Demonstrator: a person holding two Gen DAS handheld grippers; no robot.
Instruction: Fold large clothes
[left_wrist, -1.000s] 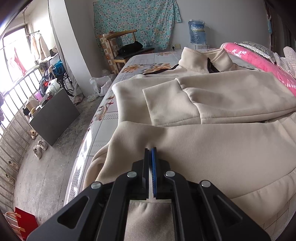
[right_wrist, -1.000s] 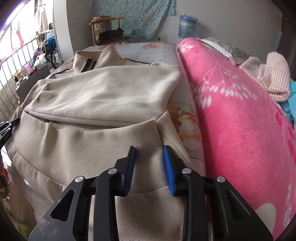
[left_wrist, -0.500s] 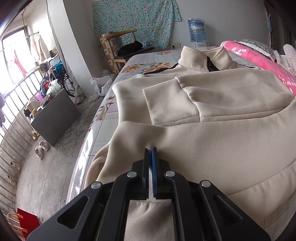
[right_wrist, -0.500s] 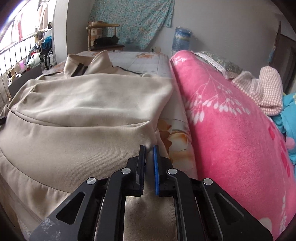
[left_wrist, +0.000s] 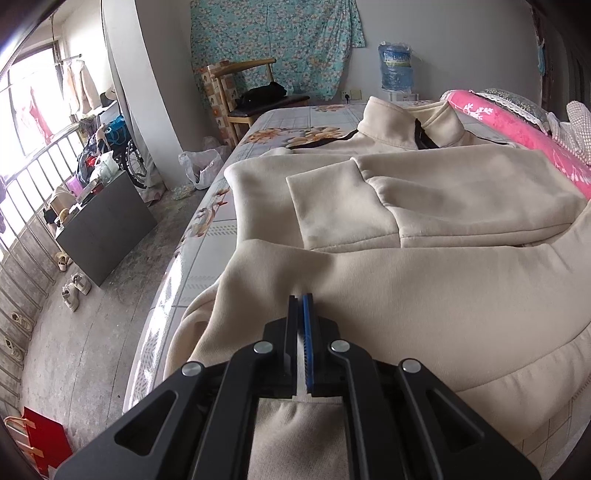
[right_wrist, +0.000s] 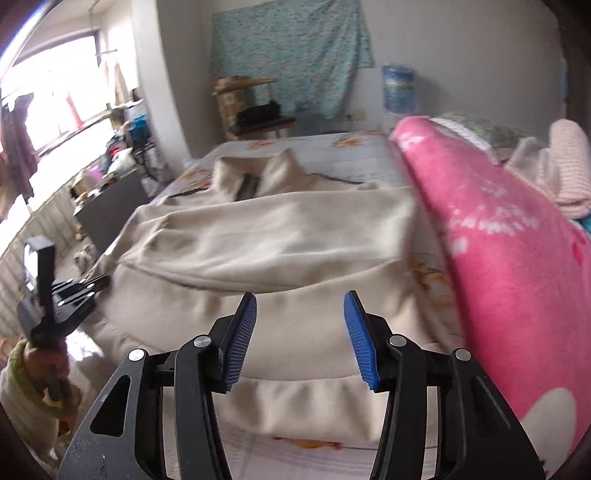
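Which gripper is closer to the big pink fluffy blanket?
Right. The right gripper hangs open above the cream fleece jacket's hem, right beside the pink fluffy blanket. The left gripper pinches the jacket's far edge, across from it.

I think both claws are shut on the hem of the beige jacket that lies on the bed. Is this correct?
Not quite. Only the left claw is shut on the hem of the beige jacket. The right claw is open: the right wrist view shows its jaws, which have just been opening, standing apart above the hem with nothing between them. The jacket does lie on the bed.
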